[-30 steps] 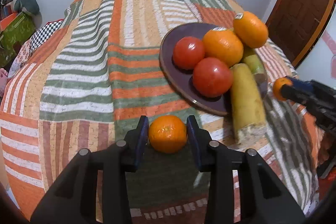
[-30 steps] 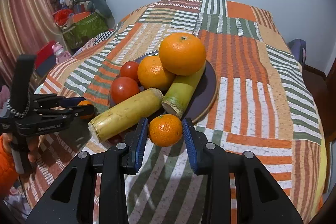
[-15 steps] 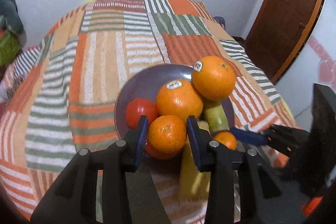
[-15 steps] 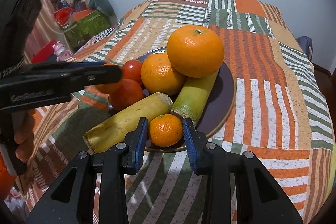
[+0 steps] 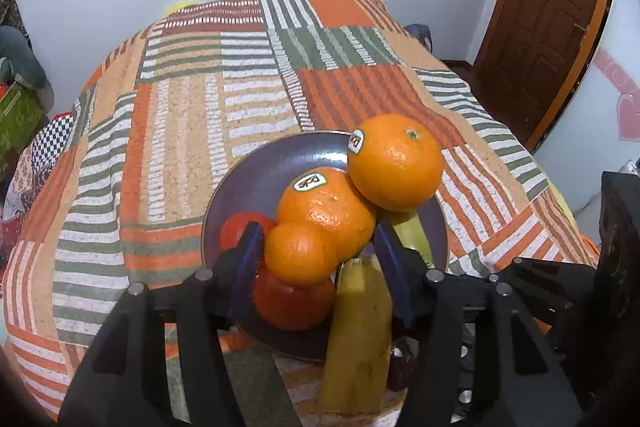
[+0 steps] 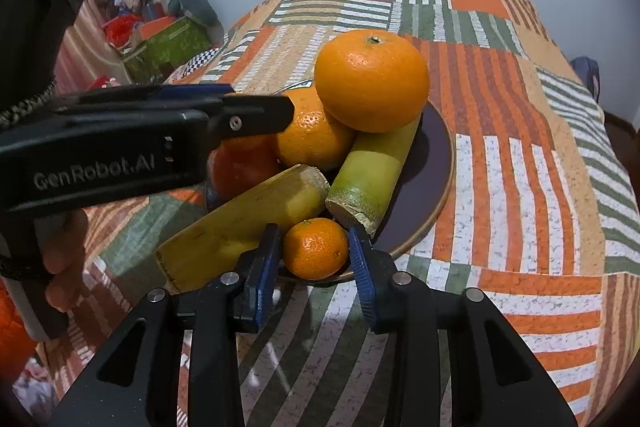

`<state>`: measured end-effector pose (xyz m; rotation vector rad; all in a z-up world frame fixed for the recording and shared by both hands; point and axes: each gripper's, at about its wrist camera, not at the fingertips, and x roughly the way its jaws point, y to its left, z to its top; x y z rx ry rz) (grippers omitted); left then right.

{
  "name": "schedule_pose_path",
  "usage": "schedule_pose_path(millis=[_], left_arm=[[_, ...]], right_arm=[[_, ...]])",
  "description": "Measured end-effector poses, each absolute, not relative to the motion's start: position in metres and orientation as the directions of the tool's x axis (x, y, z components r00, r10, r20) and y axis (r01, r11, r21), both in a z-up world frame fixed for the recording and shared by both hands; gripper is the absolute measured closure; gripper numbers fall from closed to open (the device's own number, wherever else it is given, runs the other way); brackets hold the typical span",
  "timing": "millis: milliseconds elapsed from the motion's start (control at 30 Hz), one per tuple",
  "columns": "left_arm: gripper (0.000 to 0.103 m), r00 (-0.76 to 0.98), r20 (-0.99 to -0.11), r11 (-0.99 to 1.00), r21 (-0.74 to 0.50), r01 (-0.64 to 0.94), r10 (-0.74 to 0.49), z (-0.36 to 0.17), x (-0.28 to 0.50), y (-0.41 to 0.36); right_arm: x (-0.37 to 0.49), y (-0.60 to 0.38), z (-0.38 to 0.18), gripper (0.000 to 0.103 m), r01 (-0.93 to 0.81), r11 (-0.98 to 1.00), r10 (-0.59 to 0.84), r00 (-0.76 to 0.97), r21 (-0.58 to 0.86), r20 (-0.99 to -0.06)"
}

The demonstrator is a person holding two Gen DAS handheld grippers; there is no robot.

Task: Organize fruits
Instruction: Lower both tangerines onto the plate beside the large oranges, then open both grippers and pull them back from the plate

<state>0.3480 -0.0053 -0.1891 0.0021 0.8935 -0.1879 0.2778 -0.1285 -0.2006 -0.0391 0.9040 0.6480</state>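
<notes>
A dark purple plate [image 5: 256, 183] [image 6: 436, 155] on the quilt holds two big oranges [image 5: 396, 167] [image 6: 370, 81], tomatoes [image 5: 294, 301], a yellow cane piece [image 5: 356, 331] [image 6: 240, 223] and a green cane piece [image 6: 372, 175]. My left gripper [image 5: 320, 261] is open above the pile; a small mandarin [image 5: 298, 253] rests on the front tomato against its left pad, clear of the right pad. My right gripper [image 6: 314, 253] has its pads beside another small mandarin [image 6: 316, 249] at the plate's near rim, with small gaps on both sides.
The patchwork quilt [image 5: 192, 115] covers the bed. A brown door [image 5: 552, 11] stands at the right. Boxes and clutter [image 6: 160, 35] lie beside the bed on the left. The left gripper's body [image 6: 140, 143] crosses the right wrist view over the tomatoes.
My left gripper carried its mandarin from the quilt over the plate, then opened, leaving it on the tomato. My right gripper moved its mandarin to the plate's rim and loosened.
</notes>
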Motion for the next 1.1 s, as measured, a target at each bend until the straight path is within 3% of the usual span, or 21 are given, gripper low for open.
schedule_pose_path(millis=[200,300,533,900,1033,1100], left_arm=[[0.046,0.603,-0.775,0.981,-0.118,0.152,-0.187,-0.183,0.337,0.010],[0.045,0.623,-0.763,0.984,-0.108,0.144,-0.175,-0.173,0.325,0.016],[0.043,0.626,-0.767,0.989,-0.076,0.125,-0.138,-0.167,0.288,0.035],[0.044,0.536,-0.824,0.978,-0.097,0.185,-0.183,-0.205,0.241,0.023],[0.066,0.486,-0.848,0.975,-0.158,0.154,-0.214,-0.223,0.249,0.023],[0.067,0.477,-0.845,0.970,-0.200,0.140,-0.243,-0.225,0.253,0.027]], right_arm=[[0.275,-0.127,-0.198,0.064,-0.538,0.809,0.509,0.437,0.238,-0.742],[0.272,-0.129,-0.194,0.052,-0.530,0.816,0.503,0.456,0.230,-0.734],[0.258,-0.136,-0.179,0.051,-0.536,0.822,0.489,0.489,0.193,-0.722],[0.234,-0.137,-0.188,0.051,-0.556,0.815,0.467,0.462,0.164,-0.754],[0.231,-0.136,-0.191,0.051,-0.562,0.810,0.468,0.452,0.165,-0.759],[0.229,-0.134,-0.192,0.051,-0.567,0.808,0.467,0.449,0.161,-0.762]])
